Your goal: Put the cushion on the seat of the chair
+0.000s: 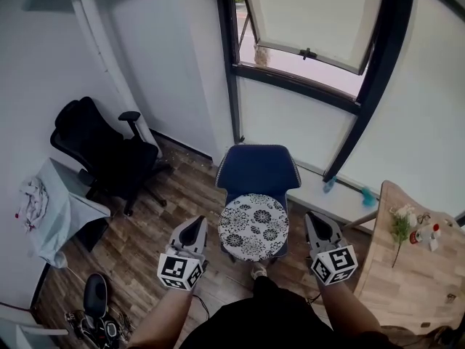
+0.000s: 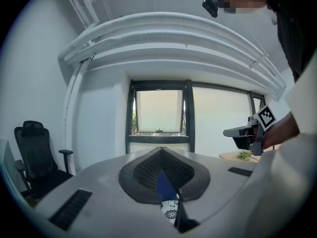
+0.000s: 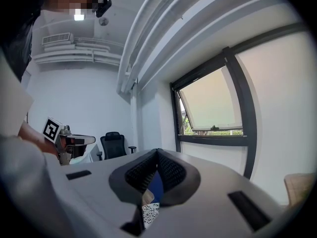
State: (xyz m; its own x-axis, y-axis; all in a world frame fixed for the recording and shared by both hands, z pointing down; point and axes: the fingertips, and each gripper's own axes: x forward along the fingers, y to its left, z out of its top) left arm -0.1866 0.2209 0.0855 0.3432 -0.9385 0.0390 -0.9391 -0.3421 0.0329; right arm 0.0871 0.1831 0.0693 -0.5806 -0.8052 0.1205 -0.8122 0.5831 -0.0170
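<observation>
Seen from above, a person's forearms reach forward, holding the left gripper (image 1: 193, 227) and the right gripper (image 1: 317, 222) on either side of a chair (image 1: 258, 167), apart from it. Both pairs of jaws are clenched together with nothing between them, as each gripper view shows. The cushion (image 1: 254, 226), round with a black-and-white floral pattern, lies flat on the blue chair's seat. The gripper views catch only a sliver of it below the jaws. Each gripper view also shows the other gripper off to one side and white pipes (image 2: 173, 33) along the ceiling, which the head view misses. The floor (image 1: 182, 195) is wood plank. A wooden bench (image 1: 414, 289) carrying a small plant (image 1: 399, 230) stands at right and a black office chair (image 1: 102, 147) at left. Beyond the blue chair, a window (image 1: 312, 20) is tilted open.
</observation>
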